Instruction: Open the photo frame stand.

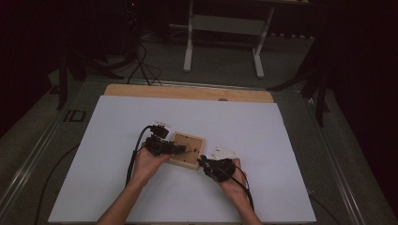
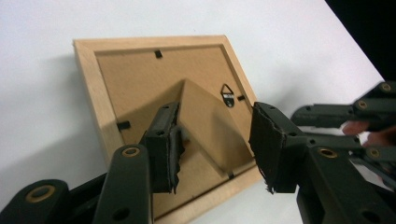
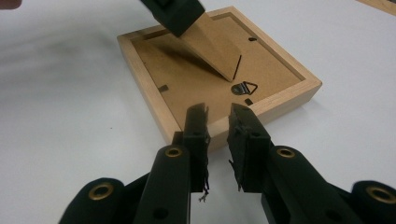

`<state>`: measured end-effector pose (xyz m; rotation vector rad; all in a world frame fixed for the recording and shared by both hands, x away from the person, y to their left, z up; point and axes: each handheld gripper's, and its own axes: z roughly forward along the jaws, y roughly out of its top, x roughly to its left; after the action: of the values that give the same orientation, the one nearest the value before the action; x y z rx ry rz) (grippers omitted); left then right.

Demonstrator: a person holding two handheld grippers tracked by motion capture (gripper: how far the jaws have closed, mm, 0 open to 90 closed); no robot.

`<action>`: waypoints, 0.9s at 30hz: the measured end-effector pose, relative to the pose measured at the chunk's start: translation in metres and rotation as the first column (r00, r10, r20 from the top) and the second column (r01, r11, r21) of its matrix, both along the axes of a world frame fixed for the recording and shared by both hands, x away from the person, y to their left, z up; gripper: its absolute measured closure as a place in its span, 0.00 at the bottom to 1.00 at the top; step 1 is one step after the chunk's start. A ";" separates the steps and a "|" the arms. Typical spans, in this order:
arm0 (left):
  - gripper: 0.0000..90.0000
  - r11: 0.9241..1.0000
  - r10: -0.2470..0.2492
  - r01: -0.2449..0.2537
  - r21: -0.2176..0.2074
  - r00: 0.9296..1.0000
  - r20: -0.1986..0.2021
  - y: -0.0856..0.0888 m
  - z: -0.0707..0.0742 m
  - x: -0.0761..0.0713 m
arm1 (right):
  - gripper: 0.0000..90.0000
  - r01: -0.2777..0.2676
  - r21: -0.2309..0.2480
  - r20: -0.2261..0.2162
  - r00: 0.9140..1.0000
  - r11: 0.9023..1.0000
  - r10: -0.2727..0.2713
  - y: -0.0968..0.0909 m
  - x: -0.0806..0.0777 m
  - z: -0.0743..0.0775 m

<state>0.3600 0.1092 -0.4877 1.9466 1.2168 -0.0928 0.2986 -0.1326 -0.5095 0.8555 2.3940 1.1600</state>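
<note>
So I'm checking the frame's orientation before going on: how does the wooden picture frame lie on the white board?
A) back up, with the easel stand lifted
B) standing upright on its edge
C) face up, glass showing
A: the picture frame shows its brown backing, hanger ring and raised easel stand.

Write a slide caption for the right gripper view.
Right gripper, jaws slightly apart, at the rim of a face-down wooden picture frame.

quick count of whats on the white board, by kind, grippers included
Wooden picture frame, lying face down with its easel stand lifted: 1
Hand-held grippers, left gripper and right gripper: 2
White card-like item beside the frame, too small to identify: 1
Total: 4
</note>
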 end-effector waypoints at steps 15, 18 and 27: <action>0.72 0.999 0.016 -0.017 0.036 1.000 0.013 0.000 0.003 0.000 | 0.82 0.016 0.011 0.004 1.000 1.000 -0.016 -0.004 0.003 0.002; 0.72 0.999 0.017 -0.018 0.042 1.000 0.021 0.000 0.004 -0.001 | 0.81 0.022 0.015 0.001 1.000 1.000 -0.022 -0.005 0.003 0.003; 0.75 0.998 0.016 -0.019 0.053 0.998 0.053 -0.001 0.006 -0.007 | 0.80 0.030 0.022 0.001 1.000 0.999 -0.030 -0.007 0.004 0.005</action>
<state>0.3528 0.1078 -0.4813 1.9714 1.2128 0.0007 0.3028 -0.1397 -0.5047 0.8947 2.3630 1.1774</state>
